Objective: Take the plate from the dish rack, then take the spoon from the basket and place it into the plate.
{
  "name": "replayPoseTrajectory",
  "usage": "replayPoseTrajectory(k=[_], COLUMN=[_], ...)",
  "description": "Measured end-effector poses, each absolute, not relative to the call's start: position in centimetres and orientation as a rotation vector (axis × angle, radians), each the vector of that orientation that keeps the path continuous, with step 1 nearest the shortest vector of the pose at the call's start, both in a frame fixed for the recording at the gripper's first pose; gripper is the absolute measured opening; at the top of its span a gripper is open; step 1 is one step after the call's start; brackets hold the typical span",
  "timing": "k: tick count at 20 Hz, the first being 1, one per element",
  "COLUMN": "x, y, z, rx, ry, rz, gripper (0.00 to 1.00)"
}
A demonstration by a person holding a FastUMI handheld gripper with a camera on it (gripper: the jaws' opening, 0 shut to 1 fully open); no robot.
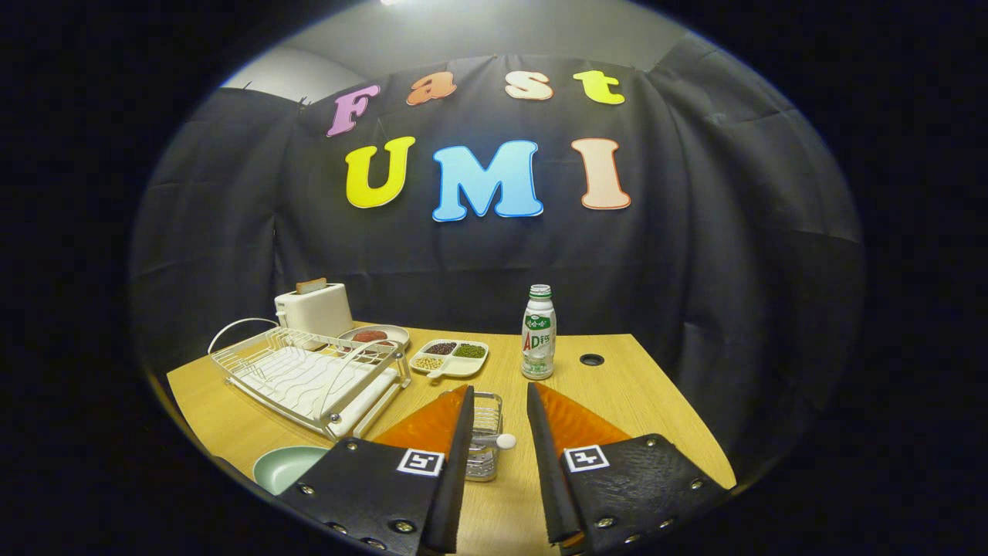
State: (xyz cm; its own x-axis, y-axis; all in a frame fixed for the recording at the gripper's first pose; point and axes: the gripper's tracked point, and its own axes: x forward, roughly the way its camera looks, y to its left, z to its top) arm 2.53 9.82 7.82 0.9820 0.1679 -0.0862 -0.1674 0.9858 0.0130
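We find the claw (498,409) released, its two orange-and-black fingers spread with nothing between the pads. The small wire basket (485,446) stands in the gap, nearer the left finger, with the white-handled spoon (494,442) poking out of it. The pale green round plate (287,467) lies at the near worktop (617,386) edge, left of the fingers. The white wire dish rack (309,374) occupies the left side. A white plastic bottle (538,332) stands beyond the fingers; bare wood lies around it.

Pale green plate (287,466), white rack (309,376)
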Motion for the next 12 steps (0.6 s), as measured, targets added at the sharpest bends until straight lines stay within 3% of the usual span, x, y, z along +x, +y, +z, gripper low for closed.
replayPoseTrajectory(k=[6, 8, 9, 11, 12], x=[5.3, 5.9, 6.1, 5.9, 6.1], y=[10.0, 9.5, 9.9, 10.3, 11.0], z=[5.9, 5.6, 5.7, 6.1, 6.1], rx=[0.058, 0.049, 0.053, 0.059, 0.054], ry=[0.052, 0.057, 0.051, 0.061, 0.073], rz=[0.157, 0.13, 0.15, 0.17, 0.182], gripper=[0.41, 0.36, 0.22, 0.21, 0.11])
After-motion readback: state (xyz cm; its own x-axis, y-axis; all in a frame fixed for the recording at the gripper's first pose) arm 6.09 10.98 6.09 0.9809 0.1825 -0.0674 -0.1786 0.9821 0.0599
